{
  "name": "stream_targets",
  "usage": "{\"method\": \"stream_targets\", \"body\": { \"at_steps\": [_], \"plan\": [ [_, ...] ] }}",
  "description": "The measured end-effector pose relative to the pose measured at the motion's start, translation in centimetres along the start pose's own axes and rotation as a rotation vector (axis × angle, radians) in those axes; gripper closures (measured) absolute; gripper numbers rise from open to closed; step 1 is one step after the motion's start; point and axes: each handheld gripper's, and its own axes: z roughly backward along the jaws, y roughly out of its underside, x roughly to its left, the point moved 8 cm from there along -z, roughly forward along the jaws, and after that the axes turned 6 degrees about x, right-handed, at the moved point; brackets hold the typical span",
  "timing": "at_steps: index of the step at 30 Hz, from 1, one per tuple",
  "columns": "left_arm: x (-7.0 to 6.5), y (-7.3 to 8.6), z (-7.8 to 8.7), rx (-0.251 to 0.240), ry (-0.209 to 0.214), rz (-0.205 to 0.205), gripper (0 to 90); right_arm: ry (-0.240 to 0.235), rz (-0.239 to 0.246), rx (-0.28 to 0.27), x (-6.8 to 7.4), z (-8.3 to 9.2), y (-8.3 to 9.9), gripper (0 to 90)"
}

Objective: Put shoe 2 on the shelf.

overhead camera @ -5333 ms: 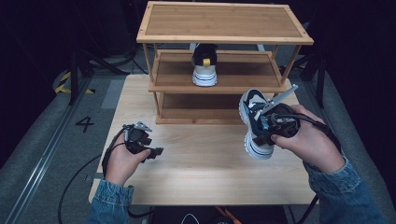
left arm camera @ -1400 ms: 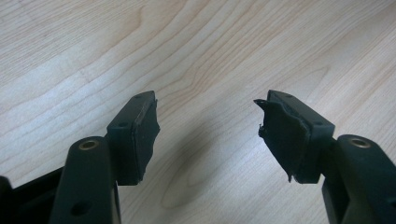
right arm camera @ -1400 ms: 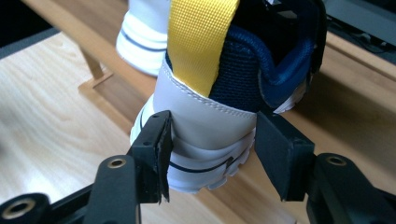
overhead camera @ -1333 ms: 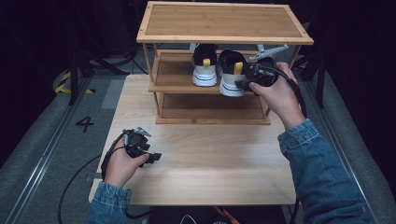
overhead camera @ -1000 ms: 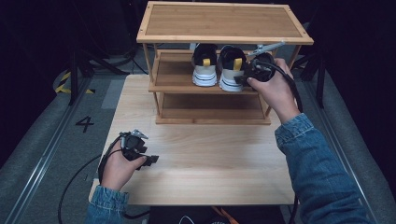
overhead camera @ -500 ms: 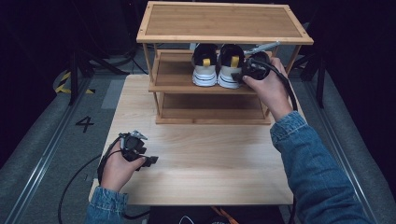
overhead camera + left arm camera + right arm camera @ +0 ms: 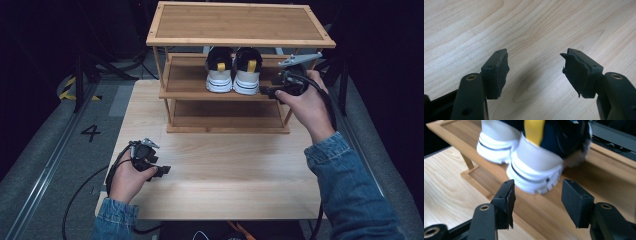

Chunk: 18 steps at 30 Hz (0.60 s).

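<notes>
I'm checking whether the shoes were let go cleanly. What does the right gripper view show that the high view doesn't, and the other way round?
Right gripper view alone: close up, the right gripper has open jaws with nothing between the pads; they have just been opening. The nearer shoe's heel sits just beyond them on the middle shelf.

High view alone: the whole rack with its top shelf, both shoes side by side, heels outward, and the left gripper low over the table.

Both: the shoe pair on the middle shelf, apart from the right gripper.
</notes>
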Motion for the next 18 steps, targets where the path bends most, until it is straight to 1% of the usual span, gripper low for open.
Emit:
{"method": "stream_targets", "body": {
  "at_steps": [1,2,3,4,5,6,7,8,11,14,16,18],
  "plan": [
    [0.0,0.0,0.0,0.000,0.000,0.000,36.3,0.000,0.000,0.000,0.0,0.0,0.0,44.8],
    [0.0,-0.1,-0.1,-0.003,0.004,0.001,36.3,0.002,-0.004,0.001,-0.2,0.4,0.5,44.3],
    [0.0,-0.4,-0.1,-0.006,0.004,-0.001,36.2,0.003,-0.020,-0.003,-0.6,1.1,1.6,44.3],
    [0.0,-0.4,-0.1,-0.006,0.004,-0.001,36.1,0.004,-0.020,0.000,-0.9,1.4,2.1,44.3],
    [0.0,-0.5,-0.1,-0.001,0.008,-0.004,36.1,0.004,-0.020,0.000,-0.9,1.4,2.1,44.3],
    [0.0,-0.6,-0.2,-0.003,0.013,-0.005,36.0,0.004,-0.028,0.001,-1.0,1.7,2.7,44.0],
    [0.2,-0.7,-0.1,-0.004,0.010,-0.009,35.9,0.004,-0.030,0.005,-1.2,2.0,3.5,43.9],
    [0.2,-0.8,-0.2,-0.005,0.010,-0.008,35.8,-0.001,-0.042,0.010,-1.4,2.3,4.4,43.7],
    [0.4,-1.1,-0.3,-0.004,0.012,-0.009,35.6,-0.002,-0.058,0.028,-1.9,2.6,6.3,43.5],
    [0.5,-1.2,-0.4,-0.002,0.014,-0.013,35.5,0.006,-0.072,0.045,-2.7,2.7,8.7,43.5],
    [0.5,-1.2,-0.5,-0.003,0.014,-0.004,35.4,0.001,-0.083,0.052,-3.1,2.7,10.0,43.5],
    [0.7,-1.2,-0.5,-0.004,0.010,-0.005,35.4,-0.005,-0.090,0.067,-3.5,2.5,11.5,43.5]
  ]
}}
